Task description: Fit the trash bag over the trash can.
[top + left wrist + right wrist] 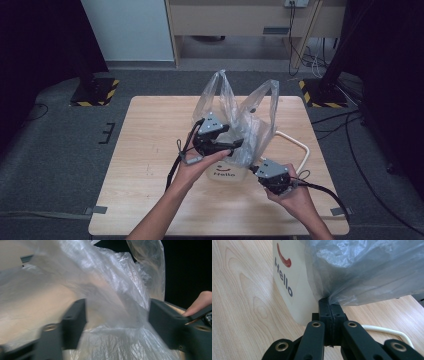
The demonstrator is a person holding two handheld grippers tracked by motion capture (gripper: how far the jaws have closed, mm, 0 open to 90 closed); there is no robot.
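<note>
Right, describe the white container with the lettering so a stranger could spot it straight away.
Start at the light wooden table and look to its middle, between the person's two hands. There a crinkled clear plastic bag stands up, and the white plastic container sits under it. It alone carries the dark word "Hello" below a red curved mark, and a cream loop handle juts out behind it.

Clear plastic bag (110, 297) hangs crumpled between the left gripper (116, 322)'s two black jaws, which stand apart; a fingertip (200, 303) rests at the right jaw, pale table (15, 257) beyond.
</note>
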